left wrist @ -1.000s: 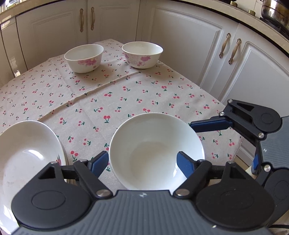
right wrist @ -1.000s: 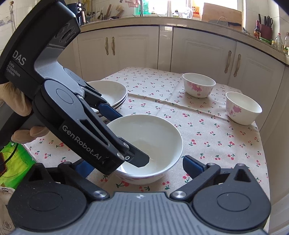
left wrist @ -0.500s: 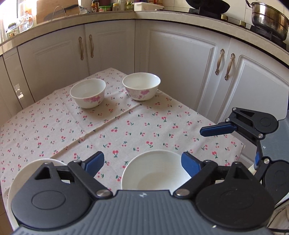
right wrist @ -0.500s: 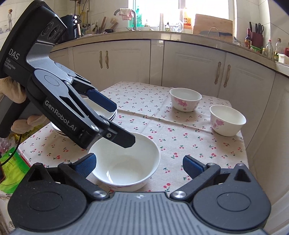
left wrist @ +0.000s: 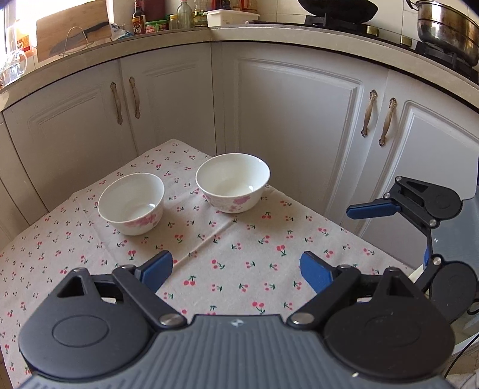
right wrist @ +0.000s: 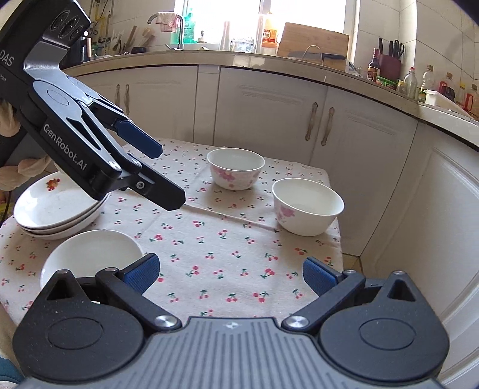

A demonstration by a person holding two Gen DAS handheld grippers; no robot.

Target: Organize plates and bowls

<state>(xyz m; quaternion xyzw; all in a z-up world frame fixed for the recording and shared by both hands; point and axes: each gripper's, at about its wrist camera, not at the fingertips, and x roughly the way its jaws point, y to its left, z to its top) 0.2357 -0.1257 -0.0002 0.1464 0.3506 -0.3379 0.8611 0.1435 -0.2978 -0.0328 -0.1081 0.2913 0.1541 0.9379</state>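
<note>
This is a home kitchen. White cabinet doors [right wrist: 269, 119] with ornate brass handles [left wrist: 367, 113] run under a stone counter [right wrist: 269, 64] that wraps around the corner. On the counter stand a sink tap [right wrist: 179, 27] by a bright window, sauce bottles [right wrist: 374, 67], a knife block [right wrist: 390, 59] and a cutting board [right wrist: 312, 42]. A metal pot [left wrist: 446, 30] and a dark wok [left wrist: 335, 7] sit on a stove. A small table wears a cherry-print cloth [right wrist: 224, 245] with 3 bowls and stacked plates [right wrist: 57, 209].

Glossy glazed bowls [right wrist: 307, 206] sit on a matt cherry-print cloth [right wrist: 227, 248]; pot [left wrist: 449, 28] shiny metal.
</note>
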